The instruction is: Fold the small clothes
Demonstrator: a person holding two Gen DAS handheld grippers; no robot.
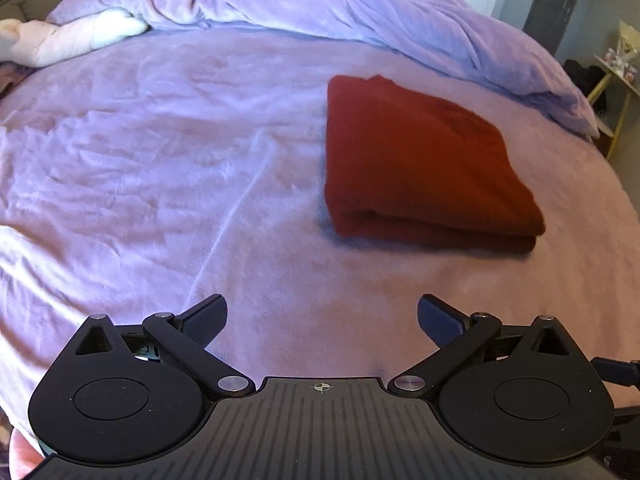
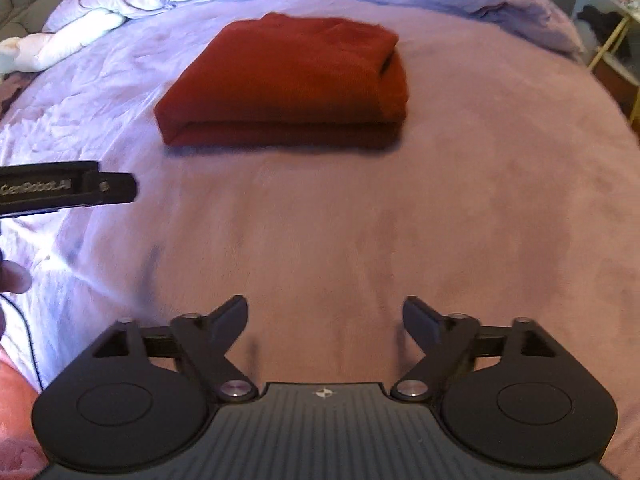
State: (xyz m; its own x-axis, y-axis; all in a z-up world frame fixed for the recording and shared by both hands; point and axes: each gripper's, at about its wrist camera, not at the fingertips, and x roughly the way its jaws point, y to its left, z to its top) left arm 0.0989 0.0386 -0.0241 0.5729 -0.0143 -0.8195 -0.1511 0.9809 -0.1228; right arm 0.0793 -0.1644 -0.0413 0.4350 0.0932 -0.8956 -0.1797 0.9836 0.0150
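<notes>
A dark red garment lies folded into a thick rectangle on the lilac bedspread. In the right wrist view the same folded garment sits ahead of the fingers, well apart from them. My left gripper is open over bare bedspread, with the garment ahead and to its right. Nothing sits between the fingers of my right gripper, which is open too. A finger of the left gripper shows at the left edge of the right wrist view.
A crumpled lilac duvet lies along the far side of the bed. A white and pink bundle rests at the far left. A small side table stands past the bed's right edge. A person's hand shows at the left edge.
</notes>
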